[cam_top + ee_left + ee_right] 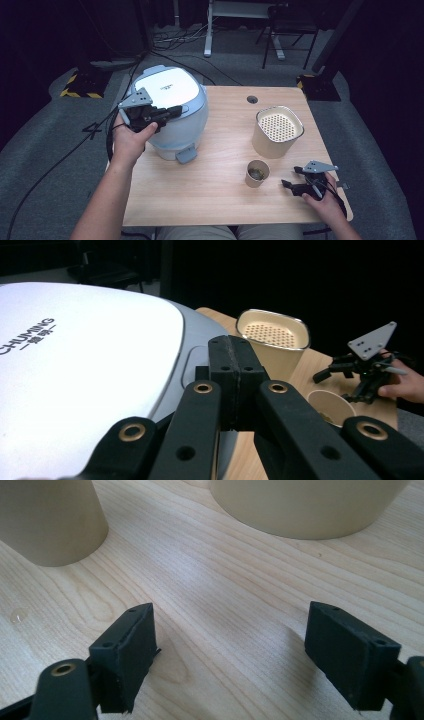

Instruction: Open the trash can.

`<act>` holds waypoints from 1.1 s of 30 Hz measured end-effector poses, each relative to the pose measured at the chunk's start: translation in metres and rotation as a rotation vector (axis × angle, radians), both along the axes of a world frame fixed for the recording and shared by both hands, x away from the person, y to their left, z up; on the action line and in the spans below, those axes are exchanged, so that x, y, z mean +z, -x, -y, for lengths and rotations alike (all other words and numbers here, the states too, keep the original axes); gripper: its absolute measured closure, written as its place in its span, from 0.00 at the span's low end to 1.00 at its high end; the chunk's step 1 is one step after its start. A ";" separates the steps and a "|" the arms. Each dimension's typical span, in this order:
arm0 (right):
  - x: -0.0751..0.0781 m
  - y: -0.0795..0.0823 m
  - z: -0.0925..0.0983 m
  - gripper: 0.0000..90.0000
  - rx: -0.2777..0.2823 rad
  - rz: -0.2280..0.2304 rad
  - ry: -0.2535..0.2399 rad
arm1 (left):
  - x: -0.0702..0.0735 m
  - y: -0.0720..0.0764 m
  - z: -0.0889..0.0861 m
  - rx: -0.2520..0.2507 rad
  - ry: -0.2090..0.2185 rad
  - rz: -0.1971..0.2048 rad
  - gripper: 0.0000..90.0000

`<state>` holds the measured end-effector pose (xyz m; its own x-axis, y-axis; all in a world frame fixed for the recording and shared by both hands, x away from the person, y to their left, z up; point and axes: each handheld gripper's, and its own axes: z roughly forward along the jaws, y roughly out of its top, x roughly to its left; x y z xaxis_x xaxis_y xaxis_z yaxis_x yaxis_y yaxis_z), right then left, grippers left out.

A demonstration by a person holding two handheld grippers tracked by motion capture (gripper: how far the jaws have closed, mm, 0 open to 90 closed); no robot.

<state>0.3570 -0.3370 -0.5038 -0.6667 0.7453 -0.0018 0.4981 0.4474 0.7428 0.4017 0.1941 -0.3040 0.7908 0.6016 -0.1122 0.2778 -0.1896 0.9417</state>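
Left gripper (172, 111): hovering over the near left part of the rice cooker's lid, jaws pressed together with nothing between them; in the left gripper view the two black pads are meeting flat against each other above the lid.
Left hand (131, 140): gripping the left gripper's body from below, at the counter's left edge.
Rice cooker (172, 107): sitting closed on the far left part of the counter; white lid panel, pale blue-grey body, grey latch tab (186, 154) facing the person.
Right gripper (286, 184): lying low at the near right of the counter, jaws spread and holding nothing, bare wood showing between them in the right gripper view; pointing toward the paper cup, close to it but apart.
Right hand (322, 200): holding the right gripper from behind, near the counter's right corner.
Paper cup (257, 173): standing upright near the middle right, with dark contents inside that cannot be made out.
Beige container (278, 132): standing upright just behind the paper cup, with a perforated insert showing at its top.
Counter (220, 200): light wood, carrying all three things.
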 end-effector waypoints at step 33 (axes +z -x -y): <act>0.000 0.000 0.000 0.23 0.003 0.000 -0.001 | 0.009 0.024 0.015 -0.016 -0.054 0.036 0.58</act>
<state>0.3574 -0.3368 -0.5038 -0.6691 0.7432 -0.0011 0.4965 0.4481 0.7434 0.3772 0.1791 -0.2953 0.8035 0.5932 -0.0511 0.2403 -0.2447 0.9393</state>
